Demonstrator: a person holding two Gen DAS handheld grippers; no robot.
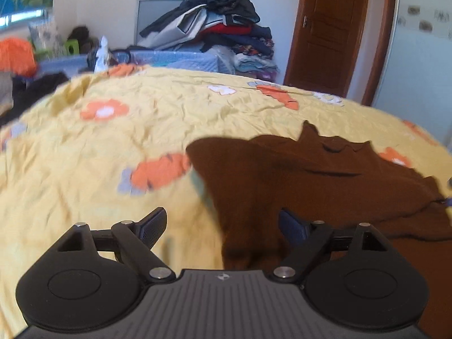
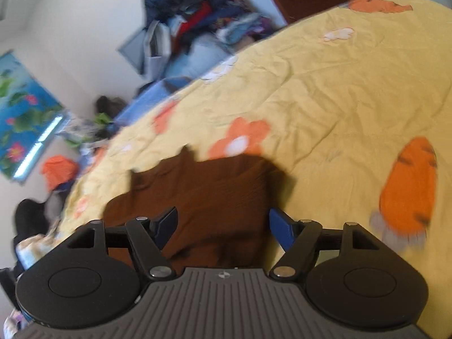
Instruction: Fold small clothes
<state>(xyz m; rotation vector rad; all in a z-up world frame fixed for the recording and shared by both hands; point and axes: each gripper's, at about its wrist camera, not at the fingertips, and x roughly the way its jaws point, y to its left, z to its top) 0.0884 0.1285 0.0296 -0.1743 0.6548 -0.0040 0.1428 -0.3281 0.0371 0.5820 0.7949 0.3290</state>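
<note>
I am seeing the brown garment (image 1: 325, 186) lying spread on the yellow flowered bedspread (image 1: 141, 130). The left gripper (image 1: 223, 226) is standing wide over its near edge, one finger above the cloth, one above bedspread, gripping nothing. The right gripper (image 2: 223, 226) is also standing wide above the garment, empty. A clothes pile (image 1: 220, 19) is sitting beyond the bed.
</note>
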